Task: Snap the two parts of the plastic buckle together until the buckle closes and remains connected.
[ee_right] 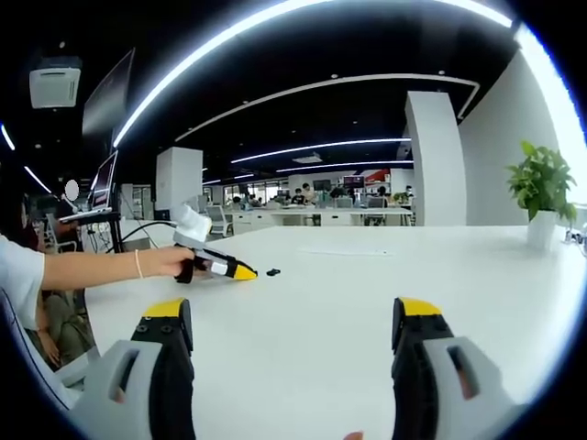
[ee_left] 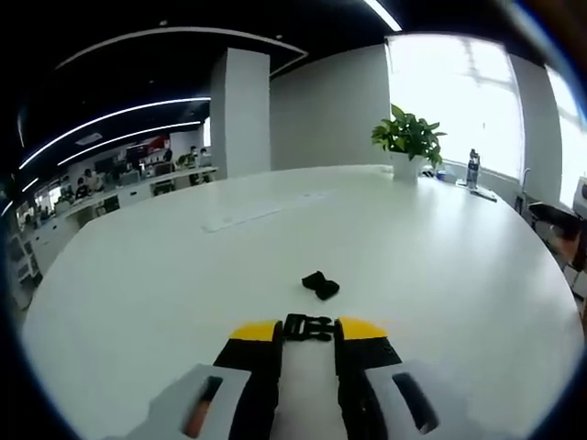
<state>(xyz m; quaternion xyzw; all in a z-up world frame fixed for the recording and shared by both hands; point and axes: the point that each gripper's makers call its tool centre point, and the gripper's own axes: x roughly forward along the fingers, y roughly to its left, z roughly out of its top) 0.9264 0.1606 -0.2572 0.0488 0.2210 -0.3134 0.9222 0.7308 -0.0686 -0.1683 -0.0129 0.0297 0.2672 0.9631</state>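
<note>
In the left gripper view, a black buckle part [ee_left: 307,326] sits between my left gripper's [ee_left: 309,329] yellow jaw tips, which press on both of its sides just above the white table [ee_left: 165,275]. The other black buckle part [ee_left: 320,285] lies loose on the table a little beyond the tips. In the right gripper view, my right gripper [ee_right: 293,312] is open above the table with nothing between its wide-set jaws. Far off to the left, a hand holds the left gripper [ee_right: 215,266] low on the table, with a small black buckle part [ee_right: 273,271] just past its yellow tip.
A potted plant [ee_left: 409,137] and a bottle [ee_left: 472,168] stand at the table's far right edge by the window. A dark chair [ee_left: 555,220] is beyond that edge. The person's arm [ee_right: 92,268] reaches in from the left, with monitors [ee_right: 101,183] behind it.
</note>
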